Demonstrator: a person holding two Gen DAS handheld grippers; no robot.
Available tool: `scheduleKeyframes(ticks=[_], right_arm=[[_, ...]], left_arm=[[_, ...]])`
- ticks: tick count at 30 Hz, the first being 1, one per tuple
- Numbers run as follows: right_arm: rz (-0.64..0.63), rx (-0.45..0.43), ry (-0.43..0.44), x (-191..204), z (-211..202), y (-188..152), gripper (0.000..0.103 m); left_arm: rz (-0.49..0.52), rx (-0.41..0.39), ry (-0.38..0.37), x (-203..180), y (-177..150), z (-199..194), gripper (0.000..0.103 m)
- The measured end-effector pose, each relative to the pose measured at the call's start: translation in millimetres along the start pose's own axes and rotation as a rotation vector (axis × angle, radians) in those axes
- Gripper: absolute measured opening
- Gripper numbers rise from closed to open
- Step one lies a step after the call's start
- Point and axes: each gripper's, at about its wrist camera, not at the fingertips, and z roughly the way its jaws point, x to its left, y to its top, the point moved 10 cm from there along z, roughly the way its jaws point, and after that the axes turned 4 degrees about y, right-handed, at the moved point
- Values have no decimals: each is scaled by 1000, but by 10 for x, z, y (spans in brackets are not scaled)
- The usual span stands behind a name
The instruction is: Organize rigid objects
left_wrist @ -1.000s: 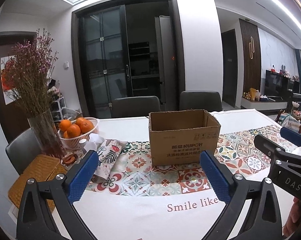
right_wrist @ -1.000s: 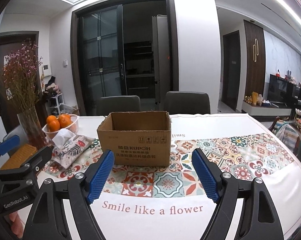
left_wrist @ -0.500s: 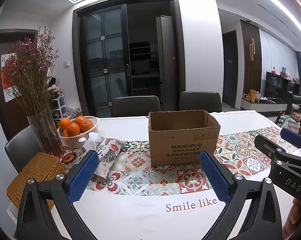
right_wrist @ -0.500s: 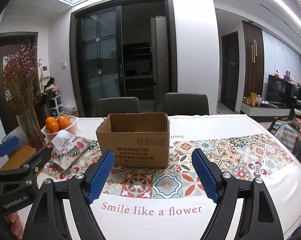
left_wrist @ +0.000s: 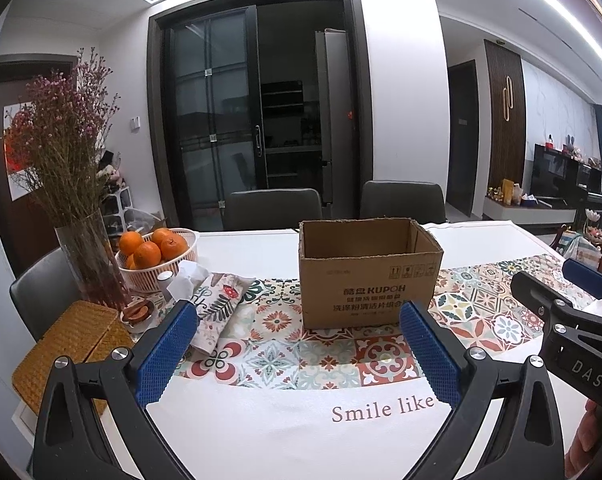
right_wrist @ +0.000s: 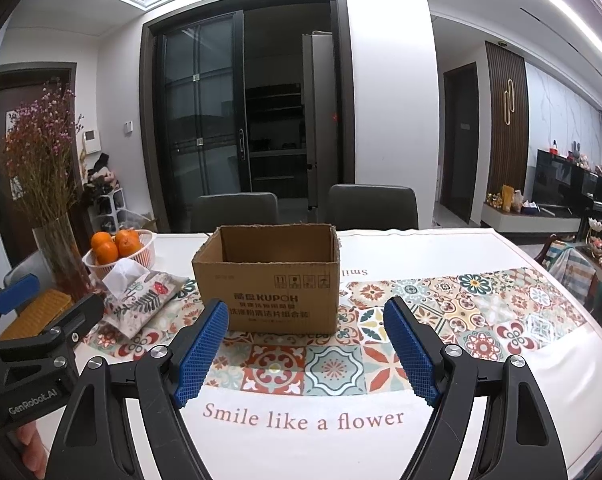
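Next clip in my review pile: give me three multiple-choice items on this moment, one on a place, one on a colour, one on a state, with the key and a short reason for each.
1. Where does the cardboard box stand?
A. on the patterned table runner
B. on a chair
C. inside the fruit basket

2. What colour are the pads of the right tongs?
A. red
B. blue
C. yellow

3. In what state is the cardboard box?
A. taped shut
B. lying on its side
C. upright with its top open

Key:
1 A, its base sits on the tiled pattern in both views.
2 B, the textured pads are blue against black arms.
3 C, the inner walls show through the open top, and nothing shows above the rim.
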Motion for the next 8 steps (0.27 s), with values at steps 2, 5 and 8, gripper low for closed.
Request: scheduleKeyframes(ticks=[2, 5, 8], right_arm=[[1, 0, 0, 3, 0, -2, 81], [-1, 2, 2, 14, 4, -9, 81], [-2, 1, 1, 14, 3, -5, 81]], left_arm=[[-2, -3, 1, 8, 2, -4, 103], [-6, -2, 0, 11, -4, -5, 103], [-7, -1, 2, 13, -5, 0, 103]])
